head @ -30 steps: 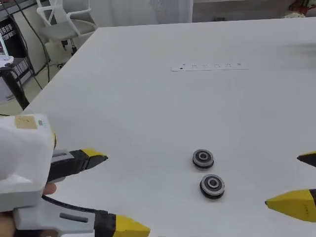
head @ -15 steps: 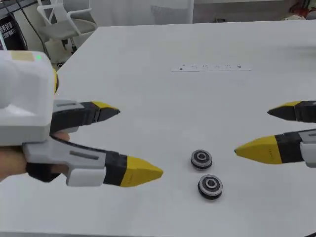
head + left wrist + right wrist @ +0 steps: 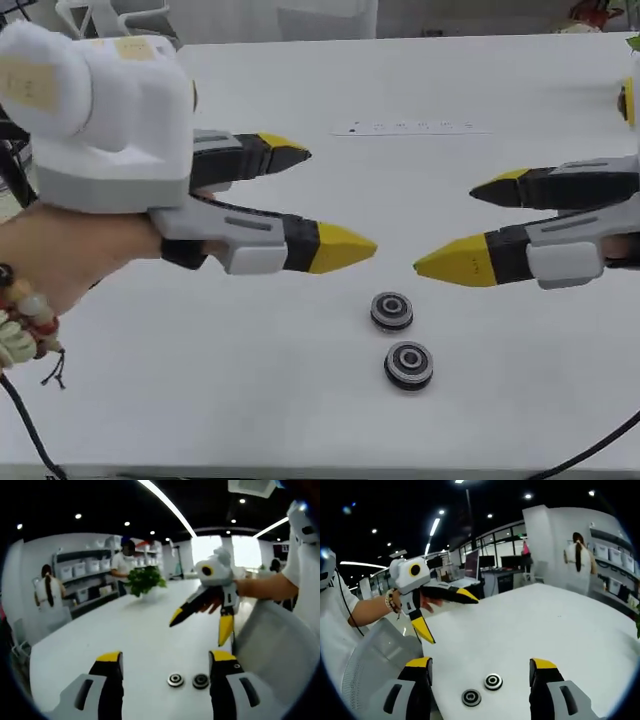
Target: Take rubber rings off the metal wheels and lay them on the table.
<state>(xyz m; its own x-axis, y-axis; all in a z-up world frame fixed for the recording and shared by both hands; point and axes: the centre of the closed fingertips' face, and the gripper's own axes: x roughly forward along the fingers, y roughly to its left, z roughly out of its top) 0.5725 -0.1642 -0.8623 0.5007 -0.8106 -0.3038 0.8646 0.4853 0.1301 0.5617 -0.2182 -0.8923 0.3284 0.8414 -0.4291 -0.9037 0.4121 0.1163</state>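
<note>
Wheels (image 3: 391, 311) lie untouched between left tool (image 3: 340, 200) and right tool (image 3: 444, 228).

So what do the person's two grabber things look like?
The left claw and right claw match. Each has two long pointed jaws, black with bright yellow tips, growing out of grey and white shells. A black cable hangs below the left one. The person wears a beaded bracelet on the left wrist and a white sleeve.

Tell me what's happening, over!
Left claw open, right claw open, both empty. Two wheels on table, rings still on. Nothing in the way.
</note>
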